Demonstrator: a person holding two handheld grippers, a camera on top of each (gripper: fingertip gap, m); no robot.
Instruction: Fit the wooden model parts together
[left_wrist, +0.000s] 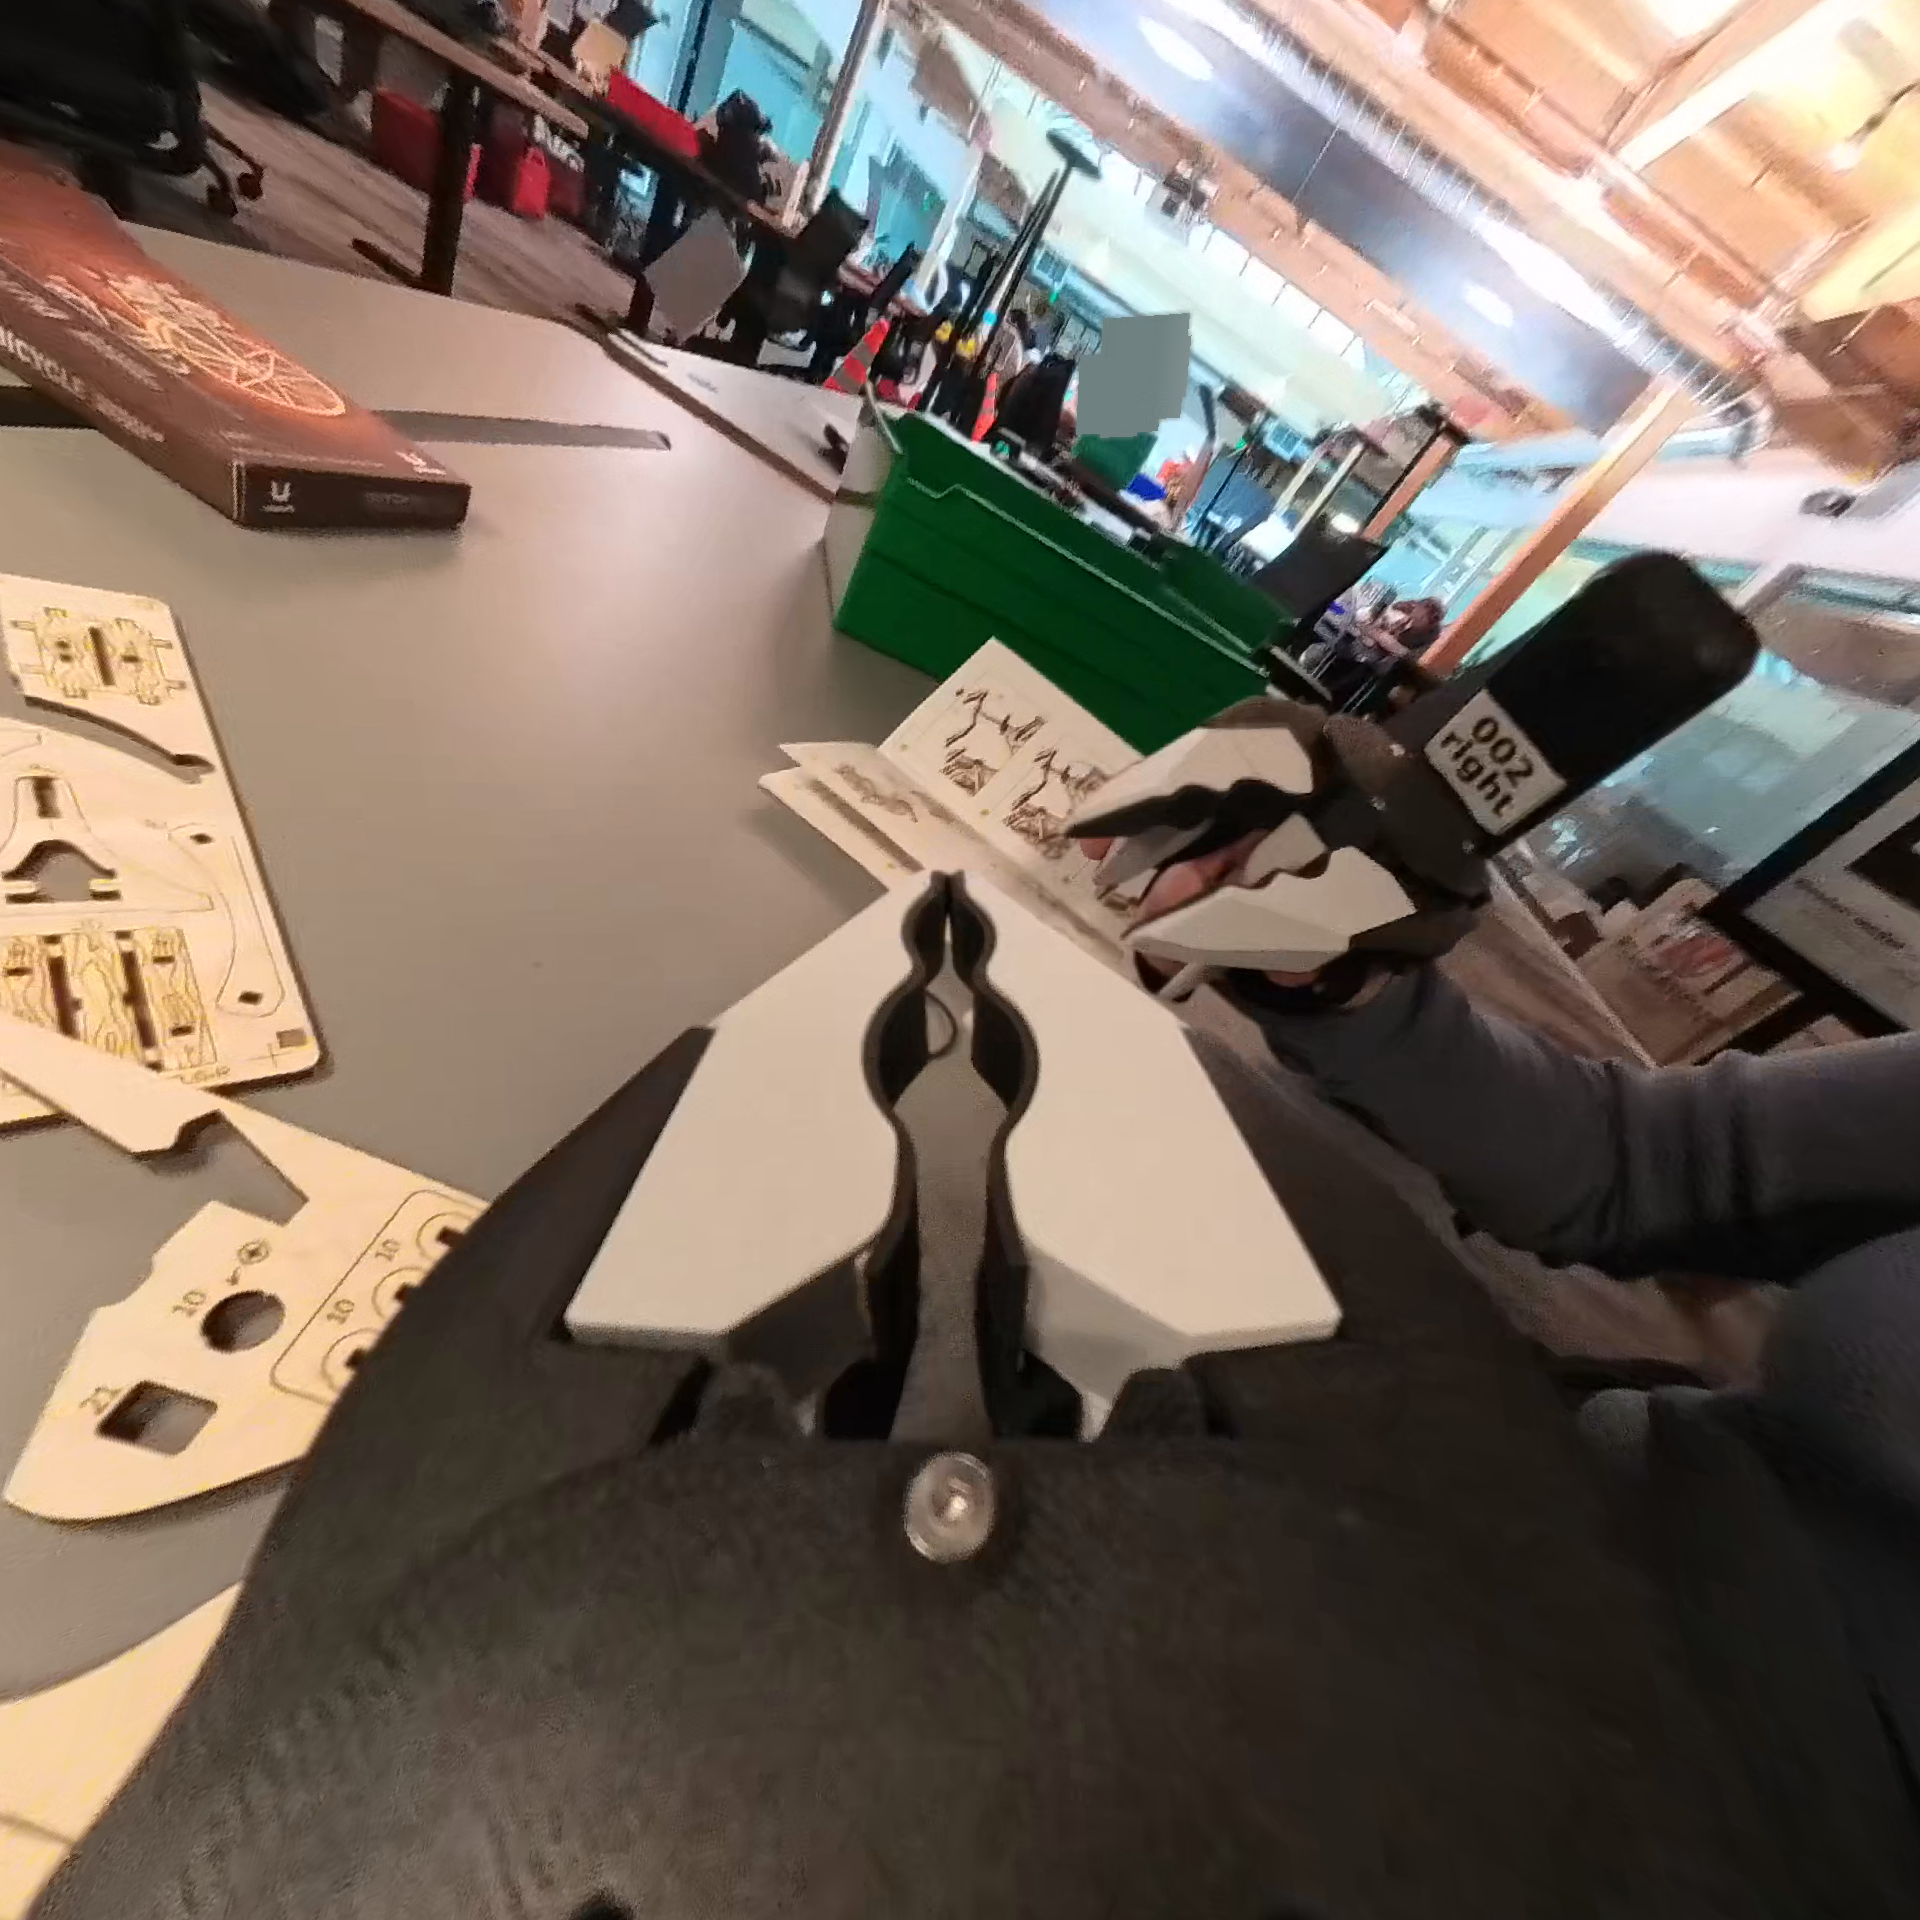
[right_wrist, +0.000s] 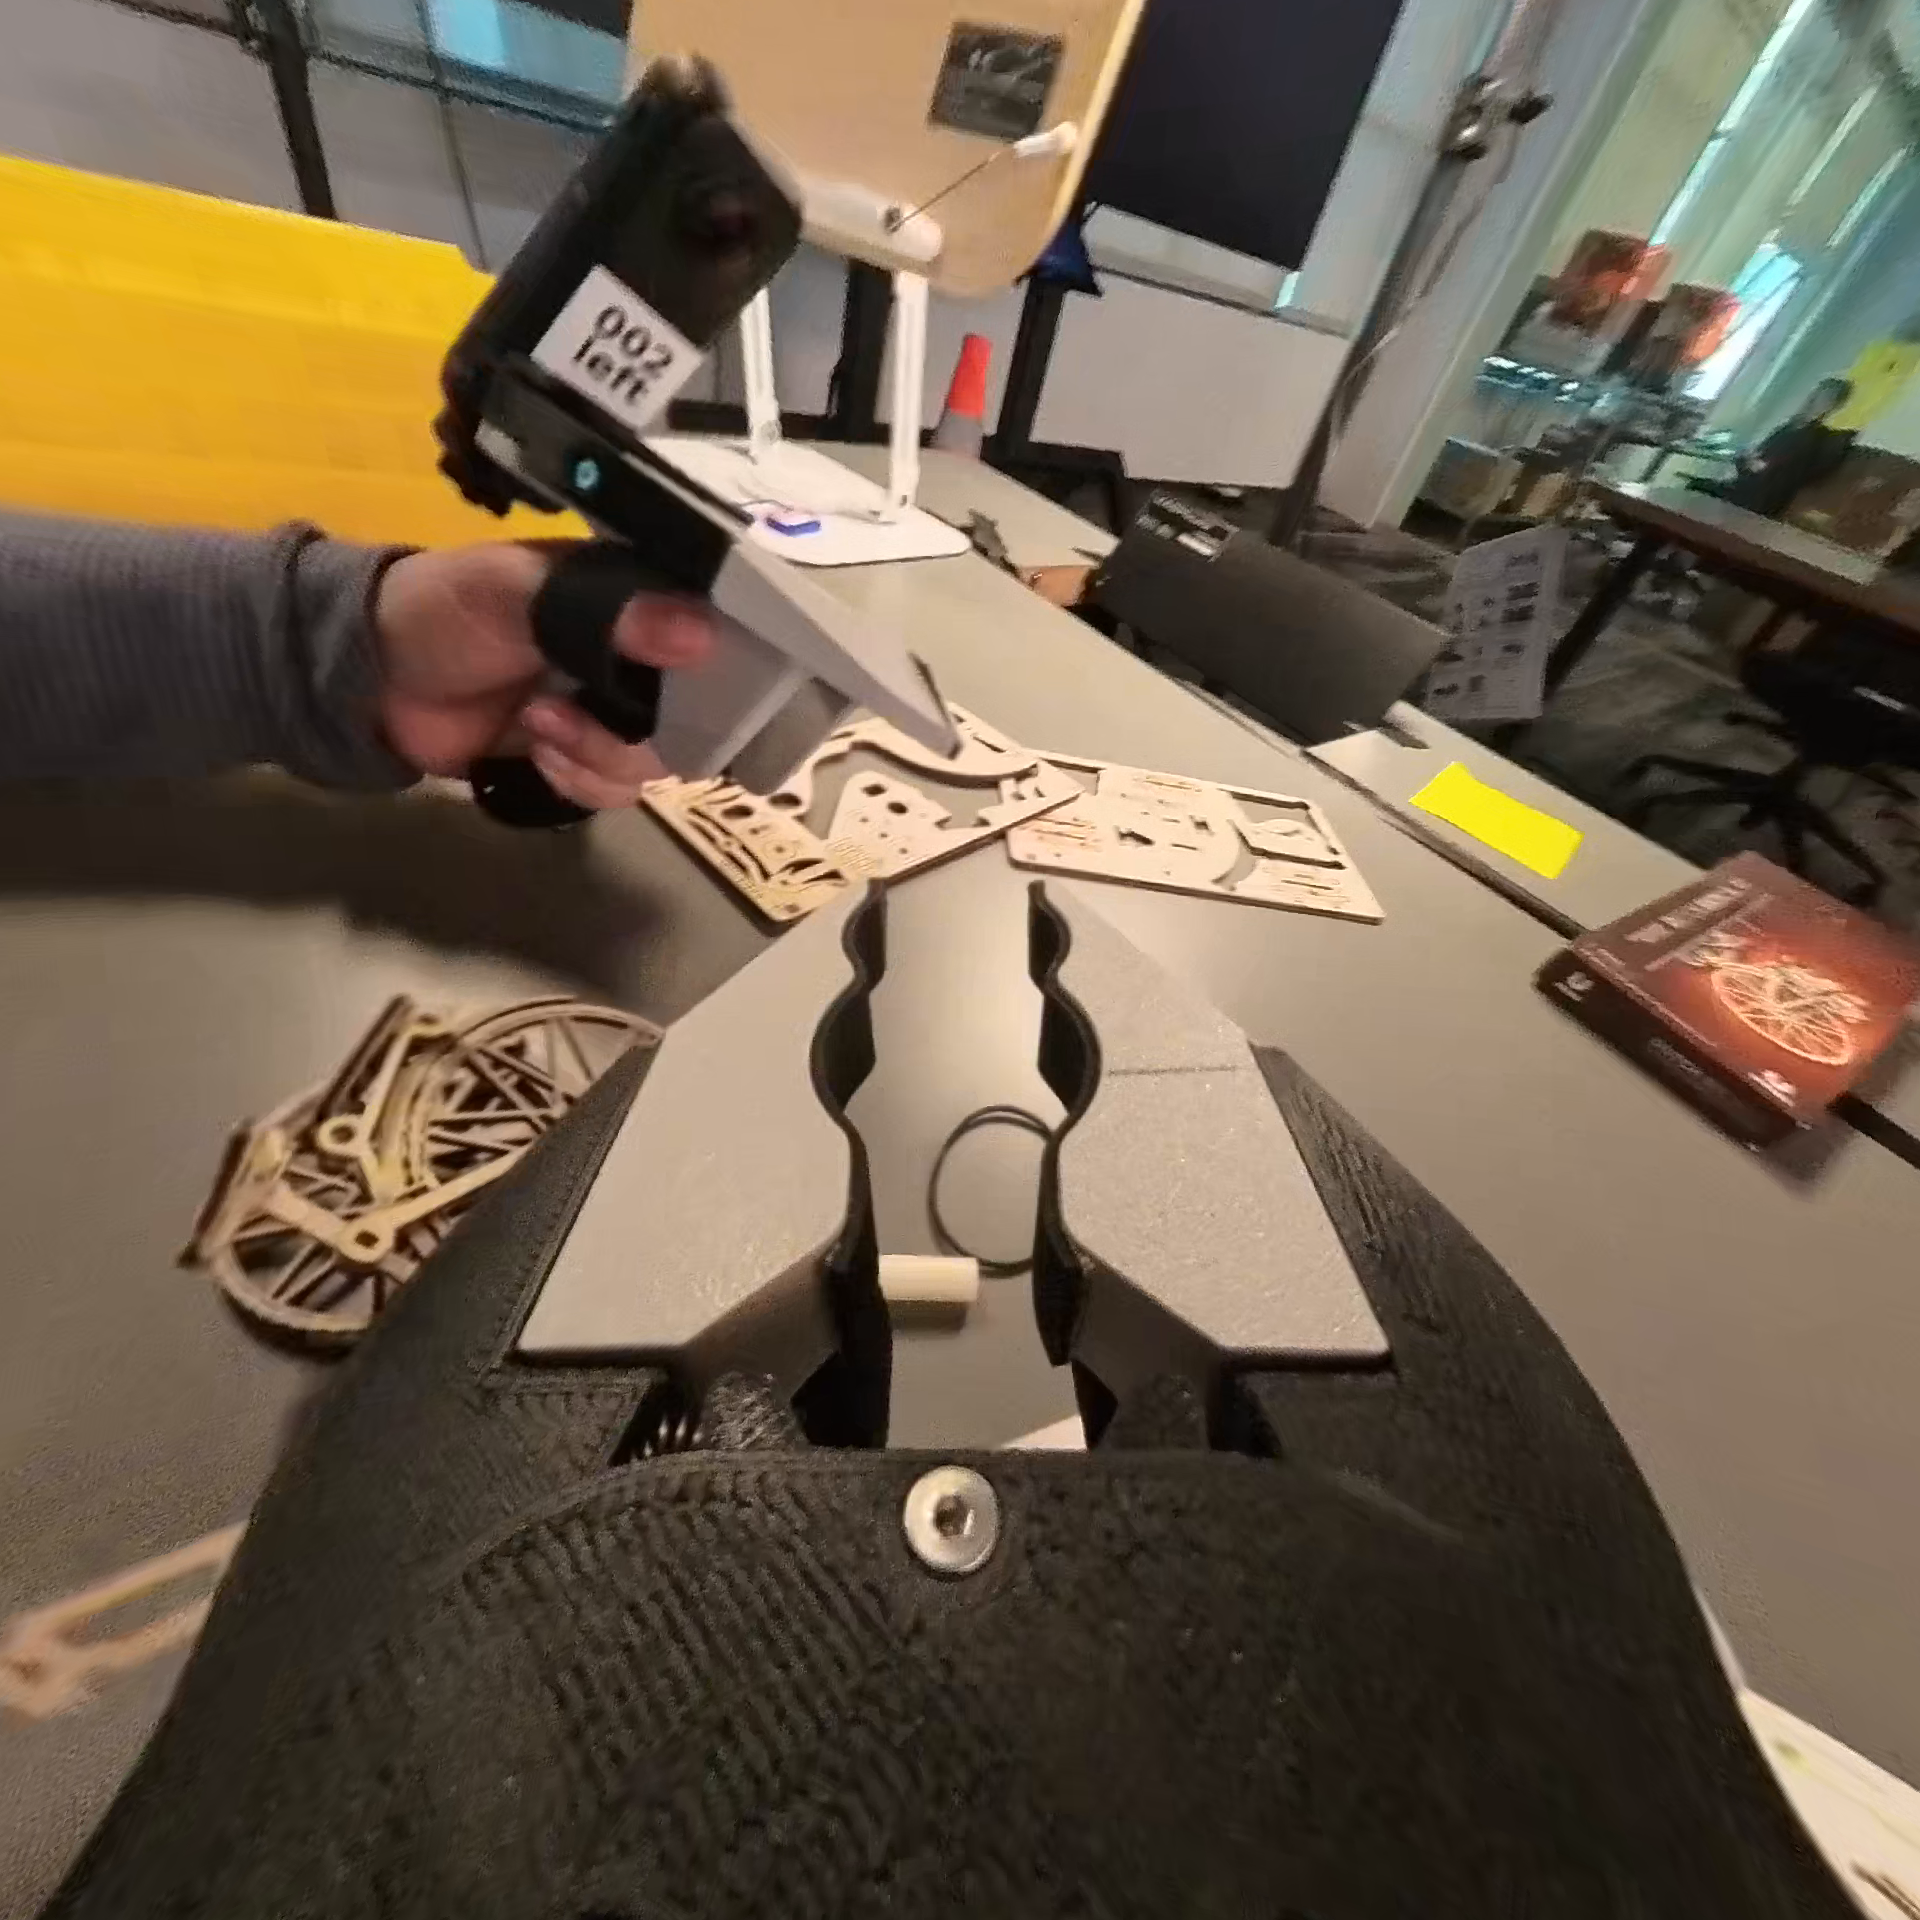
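Observation:
In the left wrist view my left gripper (left_wrist: 948, 885) is shut, its fingertips touching with nothing seen between them. It hovers above the grey table (left_wrist: 540, 748). In the right wrist view it (right_wrist: 935, 722) hangs over the cut-out wooden sheets (right_wrist: 904, 821). My right gripper (right_wrist: 954, 906) is open, with only table showing between its fingers. Below it on the table lie a thin black ring (right_wrist: 987, 1184) and a small cream peg (right_wrist: 928, 1286). A built wooden wheel assembly (right_wrist: 416, 1153) lies to its left. The right gripper (left_wrist: 1107, 883) also shows over an open instruction booklet (left_wrist: 987, 738).
More wooden part sheets (left_wrist: 125, 831) lie at the left and another sheet (right_wrist: 1195, 842) farther back. A dark model box (right_wrist: 1745, 997) sits at the right; it also shows in the left wrist view (left_wrist: 208, 364). A green bin (left_wrist: 1039, 592) and a yellow bin (right_wrist: 208, 343) stand beside the table. The grippers' ends are close to 5 cm from one another. From the right gripper's tips to the small cream peg (right_wrist: 928, 1286) is close to 9 cm.

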